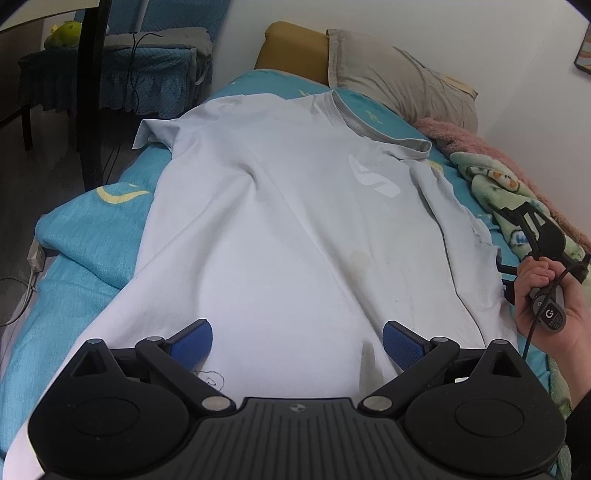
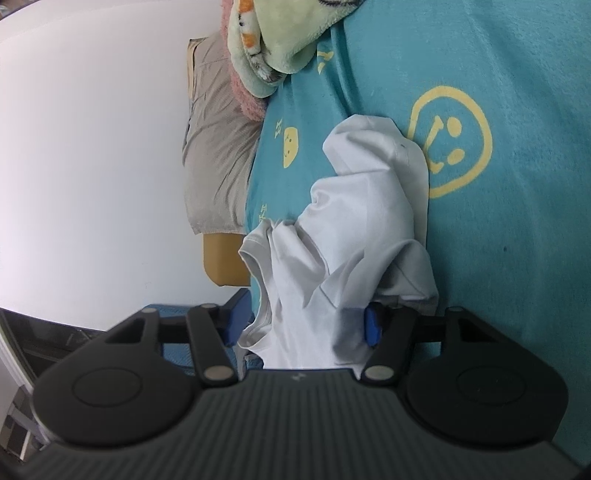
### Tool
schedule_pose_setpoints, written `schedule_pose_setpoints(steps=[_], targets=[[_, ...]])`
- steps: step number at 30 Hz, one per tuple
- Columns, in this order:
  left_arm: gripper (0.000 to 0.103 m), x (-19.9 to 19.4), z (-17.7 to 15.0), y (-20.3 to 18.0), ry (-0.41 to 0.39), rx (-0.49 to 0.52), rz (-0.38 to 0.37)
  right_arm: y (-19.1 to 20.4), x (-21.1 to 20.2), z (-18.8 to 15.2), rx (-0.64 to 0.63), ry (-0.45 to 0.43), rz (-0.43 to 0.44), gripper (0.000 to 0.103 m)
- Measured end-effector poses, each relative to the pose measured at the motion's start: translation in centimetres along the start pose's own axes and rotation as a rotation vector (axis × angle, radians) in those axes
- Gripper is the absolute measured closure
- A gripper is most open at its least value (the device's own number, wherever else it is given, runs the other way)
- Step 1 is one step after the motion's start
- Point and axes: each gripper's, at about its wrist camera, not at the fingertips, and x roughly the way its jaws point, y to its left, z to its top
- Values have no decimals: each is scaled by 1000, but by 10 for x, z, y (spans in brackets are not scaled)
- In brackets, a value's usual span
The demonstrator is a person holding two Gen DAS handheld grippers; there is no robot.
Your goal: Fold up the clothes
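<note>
Lying spread across the bed [image 1: 92, 236], one white T-shirt [image 1: 280, 229] covers most of the blue cover, its collar toward the far end where one grey-beige pillow [image 1: 399, 77] leans against the wall. The left tool [image 1: 297, 338] hovers over the shirt's near hem with its two blue pads [image 1: 195, 341] set wide apart, released and holding nothing. In the left wrist view the right tool [image 1: 532, 225] appears at the shirt's right edge, gripped by the person's right hand [image 1: 543, 299]; only its dark frame shows there, and its tips are hard to make out. In the right wrist view the right tool [image 2: 301, 326] has bunched white cloth of the T-shirt [image 2: 354, 236] between its two blue pads [image 2: 371, 326], which stand apart; whether they press the cloth I cannot tell, since the fabric hides their inner faces. One green patterned blanket [image 1: 491, 184] lies along the bed's right side with a pink fluffy blanket [image 1: 458, 136] beside it. Yellow smiley faces [image 2: 448, 142] mark the bed cover; two are plain in the right wrist view, others are cut off or covered. Beyond the bed's left side stand a chair with blue quilted covers [image 1: 155, 62] and one yellow-green plush toy [image 1: 64, 31], partly hidden behind a dark post [image 1: 90, 92].
</note>
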Motion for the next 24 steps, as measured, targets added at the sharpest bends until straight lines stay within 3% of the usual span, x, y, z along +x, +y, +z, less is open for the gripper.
schedule_pose_setpoints(steps=[4,6,9,13,19,23,24], targets=[[3,-1,0,1,-6,-2,0,-4,4,3,-33,1,-20,68],[3,-1,0,3,-7,0,0,-6,5,4,-50,2,-29,84],[3,0,1,4,-8,13,8,-15,8,6,-33,6,-19,94],[3,1,2,4,-10,18,11,-15,-5,14,-42,-45,17,94],[3,0,3,7,-10,1,0,-21,-56,33,-39,-301,110,92],[3,0,4,9,-7,-18,-9,-38,-58,44,54,-261,120,87],[3,0,4,10,-6,-21,-10,-41,-55,44,67,-236,120,72]])
